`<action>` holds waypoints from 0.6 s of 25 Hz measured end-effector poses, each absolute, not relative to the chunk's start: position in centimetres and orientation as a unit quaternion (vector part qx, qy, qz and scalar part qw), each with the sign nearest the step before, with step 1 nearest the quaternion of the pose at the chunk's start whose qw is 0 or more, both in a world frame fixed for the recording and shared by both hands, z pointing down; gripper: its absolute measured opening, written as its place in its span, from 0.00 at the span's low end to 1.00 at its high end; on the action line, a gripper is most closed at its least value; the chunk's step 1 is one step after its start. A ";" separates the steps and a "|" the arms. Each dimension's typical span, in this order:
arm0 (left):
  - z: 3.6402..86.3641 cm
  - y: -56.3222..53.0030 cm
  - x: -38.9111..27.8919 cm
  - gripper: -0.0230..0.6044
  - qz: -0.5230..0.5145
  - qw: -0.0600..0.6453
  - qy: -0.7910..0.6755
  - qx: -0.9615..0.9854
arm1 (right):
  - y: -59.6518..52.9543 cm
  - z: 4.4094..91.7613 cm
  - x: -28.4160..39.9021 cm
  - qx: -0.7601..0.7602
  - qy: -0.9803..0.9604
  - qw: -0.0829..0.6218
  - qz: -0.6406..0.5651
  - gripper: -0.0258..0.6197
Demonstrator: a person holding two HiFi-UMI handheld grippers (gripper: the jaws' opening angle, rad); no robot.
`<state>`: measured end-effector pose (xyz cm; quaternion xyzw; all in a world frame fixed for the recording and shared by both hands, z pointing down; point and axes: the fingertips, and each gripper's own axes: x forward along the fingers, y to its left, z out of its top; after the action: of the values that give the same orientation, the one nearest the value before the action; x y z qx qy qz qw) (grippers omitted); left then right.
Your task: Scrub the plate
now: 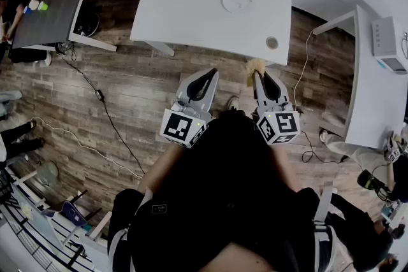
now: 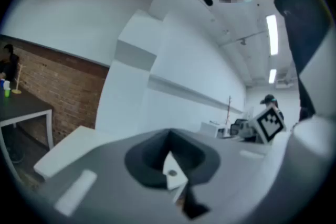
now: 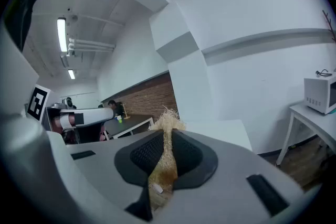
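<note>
Our right gripper (image 1: 260,78) clamps a straw-coloured fibrous scrubber (image 1: 256,65), while our left gripper (image 1: 209,75) is clenched tight and empty. The round white plate (image 1: 237,0) lies on the white rectangular table (image 1: 185,9), well apart from both grippers.

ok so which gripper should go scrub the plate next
Right. The right gripper is shut on the straw-coloured scrubber, while the left gripper is shut with nothing in it. The plate sits on the white table ahead, and neither gripper is over it yet.
</note>
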<state>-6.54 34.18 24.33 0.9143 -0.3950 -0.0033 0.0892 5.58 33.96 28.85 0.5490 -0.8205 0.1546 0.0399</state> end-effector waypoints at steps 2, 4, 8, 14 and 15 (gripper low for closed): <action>24.5 34.1 -6.5 0.04 -0.002 0.089 -0.394 0.915 | 33.9 29.0 5.5 0.549 -0.820 0.039 0.155 0.11; 24.6 34.0 -6.5 0.04 -0.002 0.088 -0.393 0.915 | 33.9 29.1 5.5 0.550 -0.820 0.038 0.155 0.11; 24.7 34.1 -6.3 0.04 -0.001 0.090 -0.393 0.915 | 34.0 29.1 5.6 0.549 -0.820 0.041 0.155 0.11; 25.1 34.4 -5.3 0.04 0.002 0.096 -0.394 0.914 | 34.4 29.0 5.9 0.530 -0.831 0.028 0.164 0.11; 25.1 34.4 -5.1 0.04 0.003 0.095 -0.395 0.914 | 34.4 29.0 6.1 0.528 -0.833 0.028 0.163 0.11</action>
<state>-5.13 34.37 25.11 0.9137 -0.3952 0.0032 0.0949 6.08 34.38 29.03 0.5284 -0.8327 0.1630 0.0280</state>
